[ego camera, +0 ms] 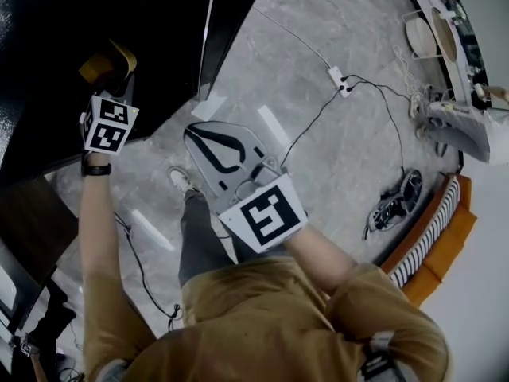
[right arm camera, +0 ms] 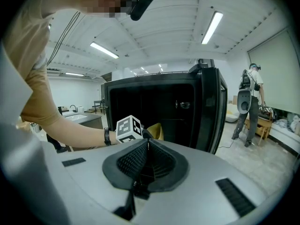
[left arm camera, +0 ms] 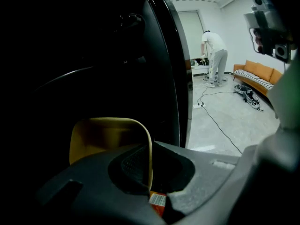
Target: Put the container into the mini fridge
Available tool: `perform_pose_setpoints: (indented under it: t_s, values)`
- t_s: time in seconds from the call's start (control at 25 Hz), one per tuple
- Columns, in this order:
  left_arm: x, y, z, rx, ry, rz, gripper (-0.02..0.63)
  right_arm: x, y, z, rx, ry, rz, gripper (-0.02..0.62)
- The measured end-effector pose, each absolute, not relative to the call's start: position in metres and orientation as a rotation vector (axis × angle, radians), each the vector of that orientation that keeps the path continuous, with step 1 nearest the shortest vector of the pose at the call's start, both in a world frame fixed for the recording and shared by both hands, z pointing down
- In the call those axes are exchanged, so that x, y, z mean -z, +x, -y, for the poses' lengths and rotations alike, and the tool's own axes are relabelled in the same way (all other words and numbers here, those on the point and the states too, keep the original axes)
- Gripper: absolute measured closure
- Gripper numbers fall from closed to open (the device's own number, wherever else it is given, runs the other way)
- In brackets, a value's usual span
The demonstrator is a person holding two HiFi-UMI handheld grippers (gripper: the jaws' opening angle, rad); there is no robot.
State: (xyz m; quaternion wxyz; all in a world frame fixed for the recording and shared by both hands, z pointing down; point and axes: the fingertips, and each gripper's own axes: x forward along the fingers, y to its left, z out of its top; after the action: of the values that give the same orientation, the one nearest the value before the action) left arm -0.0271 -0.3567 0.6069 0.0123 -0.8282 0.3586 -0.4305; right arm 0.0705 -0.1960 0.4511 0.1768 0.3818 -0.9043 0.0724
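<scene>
The yellow container hangs by its rim from my left gripper, just inside the dark opening of the black mini fridge. In the left gripper view the jaws of that gripper are shut on the thin wall of the container, and the fridge's inside is black around it. The fridge door stands open to the right. My right gripper hovers over the floor, shut and empty. From the right gripper I see the fridge, the left gripper's marker cube and the container.
A power strip and cables lie on the grey floor. An orange sofa runs along the right wall. A person in white stands far back, and another person stands beyond the fridge door.
</scene>
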Motion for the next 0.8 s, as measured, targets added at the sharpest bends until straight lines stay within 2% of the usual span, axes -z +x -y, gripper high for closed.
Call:
perform_pose_setpoints:
  t_s: [0.36,0.8]
  values:
    - [-0.625,-0.062,0.371,1.408,-2.524,-1.144,0.6,-0.464,0.05,0.195,-0.233,1.097,2.544,0.592]
    - [-0.626,-0.048,0.389,1.455,-2.476,-1.105,0.6,-0.459,0.067,0.206,-0.25,1.139,2.529,0.592]
